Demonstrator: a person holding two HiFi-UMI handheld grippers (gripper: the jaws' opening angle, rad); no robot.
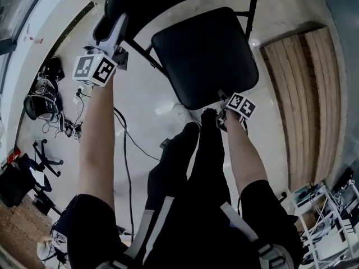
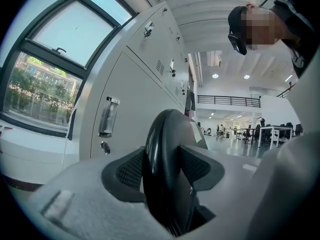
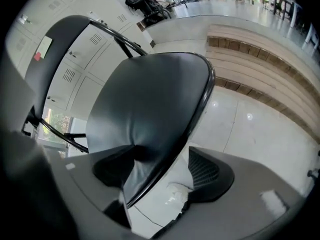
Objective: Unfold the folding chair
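Left gripper view: my left gripper (image 2: 162,170) clamps the backrest (image 2: 168,134); my right gripper (image 3: 161,176) stands open astride the seat (image 3: 150,99).

My head camera looks steeply down from above onto the seat (image 1: 205,55). The camera on my left hand-held gripper (image 1: 112,24) faces level, hard against the backrest (image 2: 167,169). The one on my right hand-held gripper (image 1: 224,101) tilts down, close to the seat's front edge. All three views share the backrest; two share the seat.
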